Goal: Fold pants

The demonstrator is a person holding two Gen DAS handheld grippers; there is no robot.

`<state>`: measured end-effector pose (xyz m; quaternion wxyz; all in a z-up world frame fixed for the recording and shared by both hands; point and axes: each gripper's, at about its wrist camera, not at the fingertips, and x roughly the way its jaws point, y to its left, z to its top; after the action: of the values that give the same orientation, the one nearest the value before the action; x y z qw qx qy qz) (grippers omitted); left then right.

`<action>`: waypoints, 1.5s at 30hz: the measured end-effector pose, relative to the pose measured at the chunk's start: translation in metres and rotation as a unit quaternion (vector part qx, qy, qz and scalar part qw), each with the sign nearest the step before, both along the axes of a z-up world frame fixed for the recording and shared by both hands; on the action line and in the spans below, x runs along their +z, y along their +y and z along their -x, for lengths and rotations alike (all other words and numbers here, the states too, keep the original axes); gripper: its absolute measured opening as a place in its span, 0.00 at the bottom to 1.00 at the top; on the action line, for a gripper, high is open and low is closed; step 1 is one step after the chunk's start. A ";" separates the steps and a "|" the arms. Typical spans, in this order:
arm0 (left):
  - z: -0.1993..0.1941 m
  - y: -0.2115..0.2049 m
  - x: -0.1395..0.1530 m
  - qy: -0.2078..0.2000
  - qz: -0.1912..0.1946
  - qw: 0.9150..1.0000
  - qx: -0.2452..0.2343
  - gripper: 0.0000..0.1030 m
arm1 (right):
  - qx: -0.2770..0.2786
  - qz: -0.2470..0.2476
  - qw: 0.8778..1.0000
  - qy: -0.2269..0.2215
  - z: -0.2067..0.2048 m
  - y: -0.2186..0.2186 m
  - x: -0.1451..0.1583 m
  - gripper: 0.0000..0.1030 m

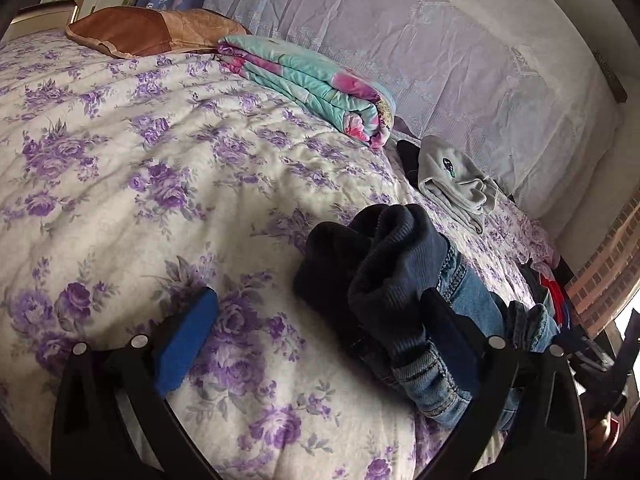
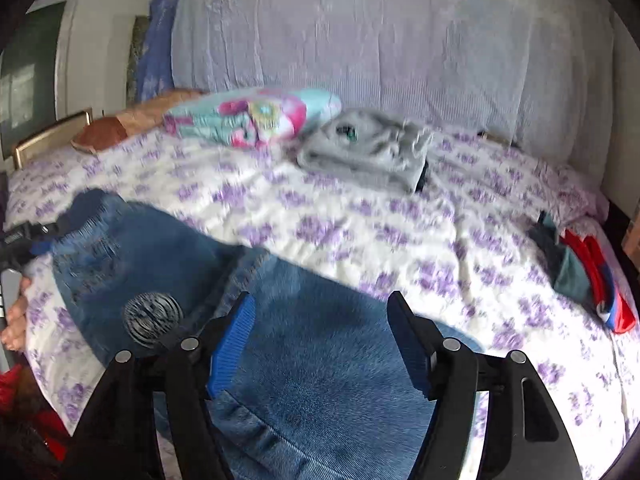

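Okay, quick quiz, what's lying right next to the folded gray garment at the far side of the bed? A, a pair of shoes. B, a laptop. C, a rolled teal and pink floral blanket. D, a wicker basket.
C: in the right wrist view the teal and pink floral blanket lies rolled up just left of the folded gray garment on the purple-flowered bedspread.

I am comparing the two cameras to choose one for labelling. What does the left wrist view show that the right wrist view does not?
Only the left wrist view shows the dark ribbed cuffs of the jeans, bunched by the open left tongs.

Only the right wrist view shows the round patch on the jeans under the open right tongs, and the left tongs from outside, nipping the denim's edge.

Both show the floral bedspread, the teal quilt and the folded grey garment.
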<state>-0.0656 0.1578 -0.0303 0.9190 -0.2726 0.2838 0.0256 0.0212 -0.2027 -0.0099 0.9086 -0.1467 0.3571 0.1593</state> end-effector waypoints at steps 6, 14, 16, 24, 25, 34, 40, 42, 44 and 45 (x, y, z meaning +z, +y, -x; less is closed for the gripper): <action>0.000 0.000 0.000 0.000 0.000 1.000 0.000 0.95 | 0.008 -0.037 0.999 0.005 0.006 -0.011 0.013 0.76; 0.000 -0.001 0.000 0.000 0.000 1.000 0.000 0.95 | 0.031 -0.088 0.994 0.051 -0.019 0.005 0.014 0.80; 0.000 -0.001 0.000 0.002 -0.001 1.000 -0.001 0.95 | 0.035 -0.086 0.994 0.061 -0.026 0.007 -0.010 0.86; 0.003 -0.002 0.001 0.022 0.012 1.000 -0.015 0.95 | 0.043 -0.150 0.988 -0.016 0.030 -0.028 0.039 0.85; 0.004 -0.003 0.003 0.020 0.025 0.999 -0.025 0.95 | 0.037 -0.140 0.989 -0.009 0.031 -0.033 0.032 0.85; -0.016 -0.037 0.005 0.036 0.050 0.994 -0.095 0.95 | 0.048 -0.115 0.992 0.022 0.023 -0.038 -0.010 0.97; -0.036 -0.021 -0.001 0.026 0.113 0.989 -0.089 0.95 | 0.054 -0.155 0.986 0.028 0.022 -0.048 -0.008 0.97; -0.039 -0.014 -0.002 0.022 0.146 0.986 -0.081 0.95 | 0.055 -0.160 0.985 0.027 0.022 -0.049 -0.008 0.97; -0.036 -0.010 0.000 0.009 0.165 0.984 -0.072 0.84 | 0.050 -0.166 0.985 0.022 0.024 -0.051 -0.006 0.96; -0.035 -0.009 0.001 0.010 0.165 0.984 -0.066 0.75 | 0.036 -0.167 0.985 0.009 0.028 -0.054 -0.003 0.96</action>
<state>-0.0307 0.1489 -0.0297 0.8584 -0.4007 0.3103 -0.0795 -0.0065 -0.2566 -0.0125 0.9108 -0.0046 0.3278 0.2509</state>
